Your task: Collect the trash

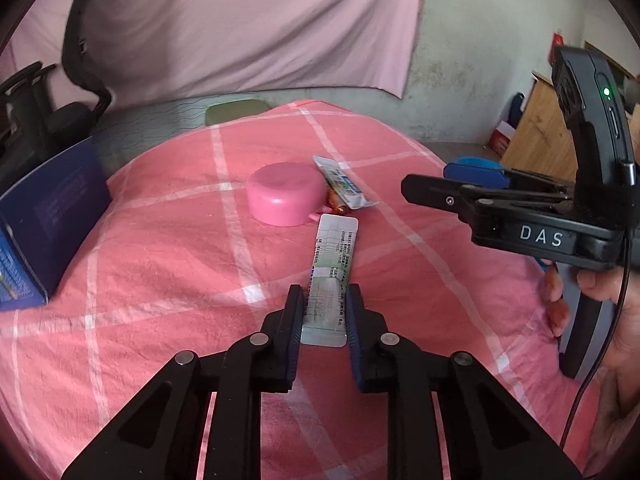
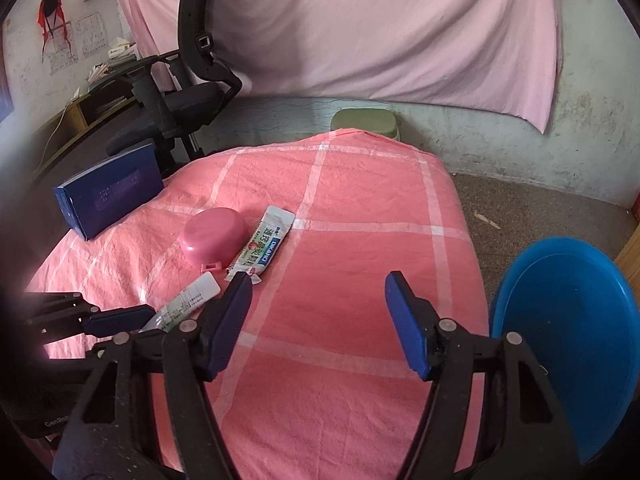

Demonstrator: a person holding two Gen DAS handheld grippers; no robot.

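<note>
A pink checked cloth (image 1: pixel 160 248) covers the table, with a pale pink sheet (image 2: pixel 360 28) hung across the wall behind and a black office chair (image 2: pixel 188 80) at the upper left of the right wrist view. In the lower middle of the left wrist view the left gripper (image 1: pixel 324 312) has its jaws drawn in close on either side of a long silver blister strip (image 1: pixel 332 268) lying flat on the cloth; whether the pads actually press it I cannot tell. Just above the strip sits an upturned pink cup (image 1: pixel 282 194), a printed sachet (image 1: pixel 344 184) beside it (a small orange wrapper peeks out between them). A dark blue box (image 1: pixel 44 224) stands at the left edge. The right gripper (image 2: pixel 320 292) hangs with jaws well apart over bare cloth, nothing between them. A blue bin (image 2: pixel 568 332) fills the lower right of that view
</note>
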